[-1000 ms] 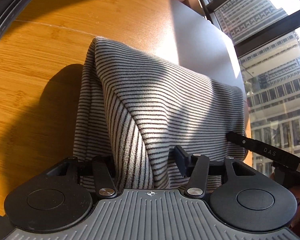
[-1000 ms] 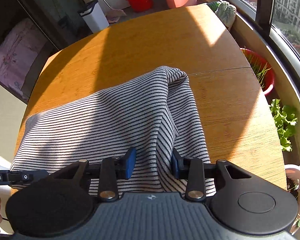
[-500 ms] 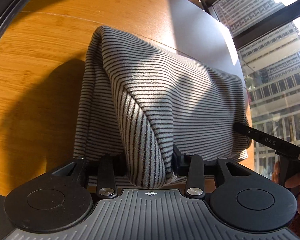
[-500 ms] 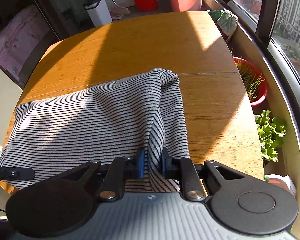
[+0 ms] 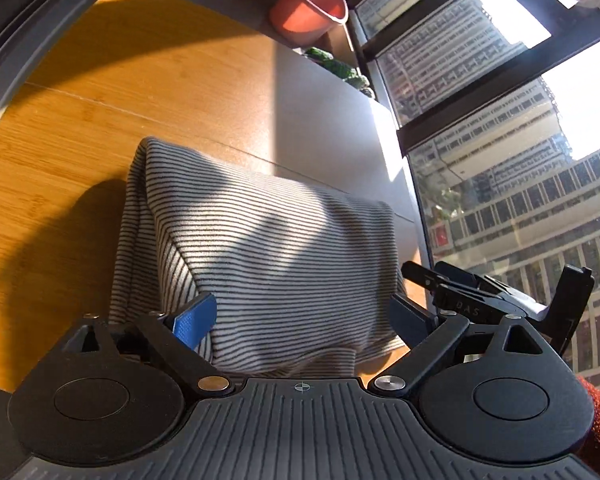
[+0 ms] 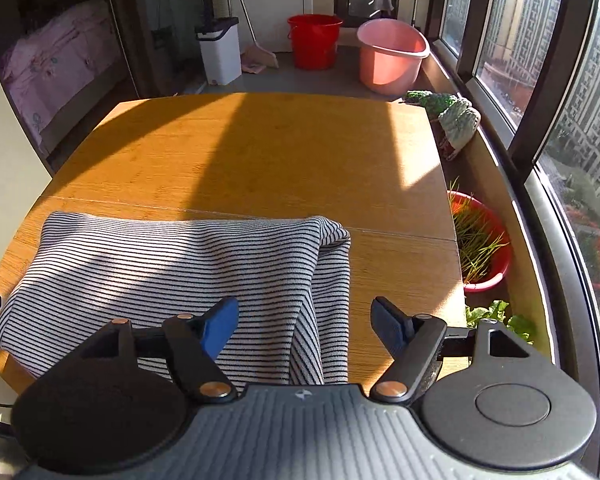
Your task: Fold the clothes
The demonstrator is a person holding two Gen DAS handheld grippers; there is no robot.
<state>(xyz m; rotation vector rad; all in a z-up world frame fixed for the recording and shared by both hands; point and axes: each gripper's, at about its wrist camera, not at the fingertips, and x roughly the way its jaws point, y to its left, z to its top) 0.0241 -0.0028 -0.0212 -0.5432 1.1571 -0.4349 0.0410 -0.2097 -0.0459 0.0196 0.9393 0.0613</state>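
Observation:
A grey garment with thin black stripes lies folded on the wooden table; it also shows in the right wrist view. My left gripper is open, its jaws wide apart over the garment's near edge, holding nothing. My right gripper is open too, above the garment's near right part, with cloth lying between the spread jaws but not clamped. The right gripper's body shows at the right of the left wrist view.
The table's far half is bare wood. Beyond it stand a red bucket, a pink basin and a white bin. A red planter and windows line the right side.
Both grippers were shut on folds of the garment half a second ago; both have opened and let the cloth go. The garment has dropped flat onto the table.

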